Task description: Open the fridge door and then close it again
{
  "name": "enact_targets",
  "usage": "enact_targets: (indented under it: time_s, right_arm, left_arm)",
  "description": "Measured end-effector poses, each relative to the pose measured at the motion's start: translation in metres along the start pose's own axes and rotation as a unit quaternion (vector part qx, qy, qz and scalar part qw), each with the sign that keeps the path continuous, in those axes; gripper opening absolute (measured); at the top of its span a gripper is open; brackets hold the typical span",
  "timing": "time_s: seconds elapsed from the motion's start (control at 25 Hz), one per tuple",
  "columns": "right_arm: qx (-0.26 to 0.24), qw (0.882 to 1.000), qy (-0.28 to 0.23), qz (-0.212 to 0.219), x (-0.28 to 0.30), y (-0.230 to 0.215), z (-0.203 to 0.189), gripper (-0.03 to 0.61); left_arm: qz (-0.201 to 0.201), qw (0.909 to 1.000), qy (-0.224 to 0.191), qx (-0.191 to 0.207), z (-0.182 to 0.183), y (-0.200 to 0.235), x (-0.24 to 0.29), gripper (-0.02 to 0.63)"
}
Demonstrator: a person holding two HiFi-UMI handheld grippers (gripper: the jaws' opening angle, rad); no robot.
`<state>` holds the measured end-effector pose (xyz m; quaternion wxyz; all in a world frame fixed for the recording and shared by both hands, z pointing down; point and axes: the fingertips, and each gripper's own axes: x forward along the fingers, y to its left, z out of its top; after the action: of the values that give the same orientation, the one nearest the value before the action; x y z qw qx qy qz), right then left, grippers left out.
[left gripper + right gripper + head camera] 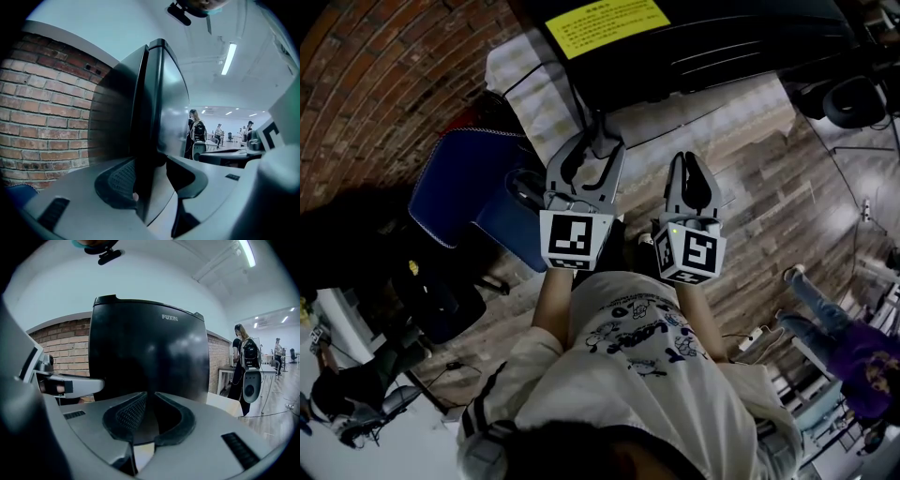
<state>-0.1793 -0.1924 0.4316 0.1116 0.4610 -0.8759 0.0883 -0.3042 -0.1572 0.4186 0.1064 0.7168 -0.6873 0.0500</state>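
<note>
Close to me, the operator in a white printed T-shirt (637,375) has both arms stretched forward. The grey plastic left gripper (592,142) is spread wide, and the edge of the glossy black fridge door (150,357) on the brick-wall side runs up between its jaws. The tips look pressed against either side of that edge, so it seems to have hold of the door. Just beside it, the matching right gripper (692,159) is closed tight on nothing, tips together, pointing at the door's front.

The door faces the operator, with white FUXIN lettering (169,318) near its top. I can't tell whether it sits flush with the black fridge cabinet (117,117) or is cracked open. There's a yellow label (607,22) on the fridge's top.

To the left, a blue padded thing with a pale stitched edge (478,197) sits on the wooden plank floor (750,141). A red brick wall (42,103) rises behind the fridge.

Far off to the right, under ceiling strip lights (228,58), a person wearing a black backpack (243,357) stands in the open office.
</note>
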Motion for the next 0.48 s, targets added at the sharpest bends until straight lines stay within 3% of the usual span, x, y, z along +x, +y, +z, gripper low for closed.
enact_targets:
  time_s: [0.48]
  right_arm:
    - [0.007,1.000,-0.003,0.004,-0.0052,-0.0087,-0.0018,0.061]
  left_arm:
    - [0.010,0.9999,0.007,0.001,-0.0012,-0.0018,0.0007,0.201]
